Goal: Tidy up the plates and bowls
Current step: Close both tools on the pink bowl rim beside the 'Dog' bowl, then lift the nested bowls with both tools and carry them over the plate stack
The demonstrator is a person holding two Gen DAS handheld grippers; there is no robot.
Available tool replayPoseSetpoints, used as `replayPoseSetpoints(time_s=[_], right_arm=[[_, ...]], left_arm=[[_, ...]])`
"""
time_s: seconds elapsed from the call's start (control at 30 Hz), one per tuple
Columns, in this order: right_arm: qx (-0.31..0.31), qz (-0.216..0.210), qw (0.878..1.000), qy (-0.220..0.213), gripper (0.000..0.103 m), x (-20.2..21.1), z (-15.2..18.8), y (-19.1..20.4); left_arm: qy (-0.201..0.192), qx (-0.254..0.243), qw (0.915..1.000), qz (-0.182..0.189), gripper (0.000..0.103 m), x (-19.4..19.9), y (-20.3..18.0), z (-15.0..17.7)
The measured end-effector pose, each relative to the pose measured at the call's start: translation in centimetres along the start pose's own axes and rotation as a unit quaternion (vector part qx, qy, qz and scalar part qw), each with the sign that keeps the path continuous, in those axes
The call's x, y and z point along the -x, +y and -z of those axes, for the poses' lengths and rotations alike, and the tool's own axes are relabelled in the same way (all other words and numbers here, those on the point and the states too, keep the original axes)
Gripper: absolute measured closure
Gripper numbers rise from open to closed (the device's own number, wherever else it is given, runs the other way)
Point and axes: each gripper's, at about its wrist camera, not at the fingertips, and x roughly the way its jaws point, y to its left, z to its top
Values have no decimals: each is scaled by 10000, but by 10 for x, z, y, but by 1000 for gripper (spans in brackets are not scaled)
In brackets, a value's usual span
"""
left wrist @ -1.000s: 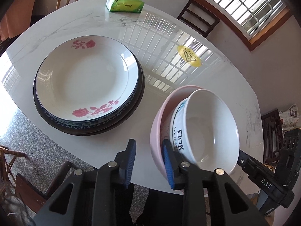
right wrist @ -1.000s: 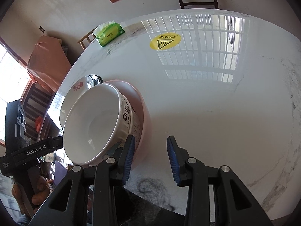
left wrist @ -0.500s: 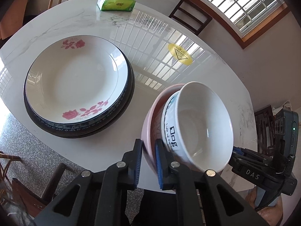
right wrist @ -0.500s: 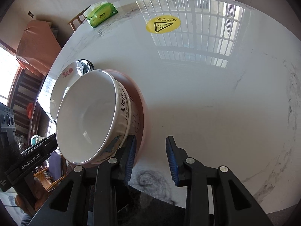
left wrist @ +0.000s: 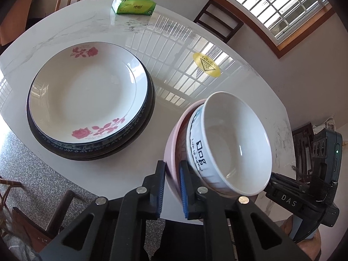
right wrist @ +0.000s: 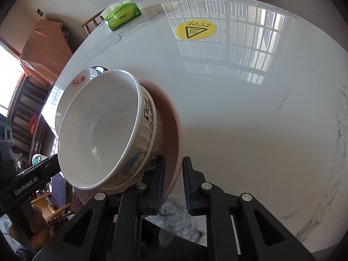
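With both the left tongs [left wrist: 171,183] and right tongs [right wrist: 173,179] pinching opposite rims of the pink bowl [left wrist: 174,143] above the counter [right wrist: 239,108], the loosely nested white bowl [left wrist: 235,143] is tilting and risking sliding out.

left wrist: close, faces right across table [left wrist: 250,82] | right wrist: close, faces left | shared: stacked bowls [left wrist: 230,143]

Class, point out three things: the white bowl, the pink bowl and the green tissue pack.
white bowl [left wrist: 235,143], left wrist view, inner wall.
pink bowl [right wrist: 171,119], right wrist view, rim beside the white bowl.
green tissue pack [left wrist: 134,5], left wrist view, front face.
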Motion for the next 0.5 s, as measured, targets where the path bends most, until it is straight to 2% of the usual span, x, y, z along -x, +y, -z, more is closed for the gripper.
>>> replayPoseSetpoints(time_s=[0.33,0.5], right_arm=[[-56,-175,9993,-326,86,4,12,-2],[-270,-417,9980,-399,86,4,12,-8]], left_arm=[[-156,-225,9996,-83,93,4,-6,10],[-159,-269,9994,-144,93,4,-9,9]])
